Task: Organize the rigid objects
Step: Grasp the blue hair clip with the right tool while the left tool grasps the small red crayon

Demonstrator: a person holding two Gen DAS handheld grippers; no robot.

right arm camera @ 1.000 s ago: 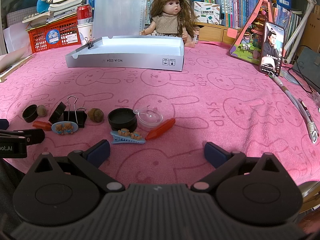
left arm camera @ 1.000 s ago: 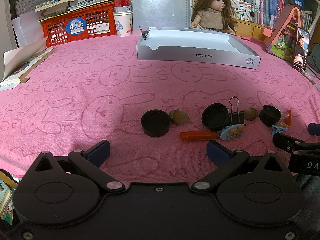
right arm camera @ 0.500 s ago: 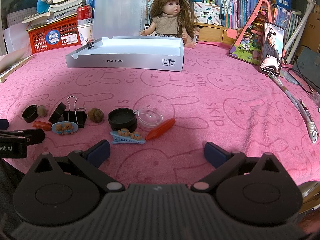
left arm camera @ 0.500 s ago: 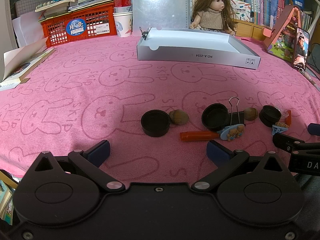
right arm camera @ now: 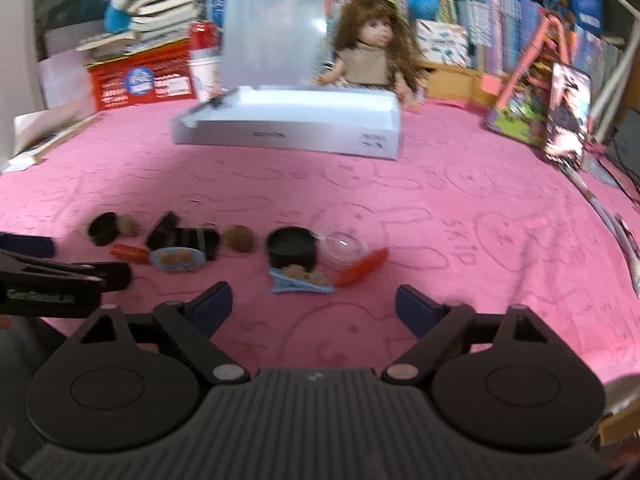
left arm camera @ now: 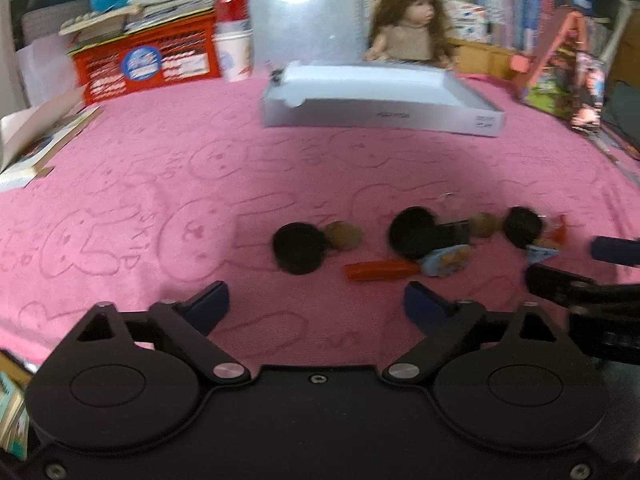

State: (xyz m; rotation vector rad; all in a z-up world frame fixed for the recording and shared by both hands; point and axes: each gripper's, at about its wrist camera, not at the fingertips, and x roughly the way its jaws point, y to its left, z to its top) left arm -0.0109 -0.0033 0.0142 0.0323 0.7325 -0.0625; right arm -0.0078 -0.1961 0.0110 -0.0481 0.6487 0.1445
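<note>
Small objects lie in a row on the pink rabbit-print cloth (left arm camera: 160,168): a black cap (left arm camera: 298,249), a walnut (left arm camera: 345,235), an orange stick (left arm camera: 382,270), a second black cap (left arm camera: 412,232), a black binder clip (right arm camera: 198,239), a blue hair clip (right arm camera: 301,282), a clear dome (right arm camera: 344,245). A white open box (left arm camera: 380,102) stands behind them, also in the right wrist view (right arm camera: 292,124). My left gripper (left arm camera: 316,306) is open and empty, just short of the row. My right gripper (right arm camera: 314,306) is open and empty near the blue hair clip.
A doll (right arm camera: 370,50) sits behind the box. A red basket (left arm camera: 148,66) with books is at the back left. A phone (right arm camera: 566,116) and a toy house (right arm camera: 524,92) stand at the right. A pen (right arm camera: 608,220) lies at the right edge.
Both grippers have started moving forward and the views are now blurred. The objects on the cloth have not moved. Both grippers stay open.
</note>
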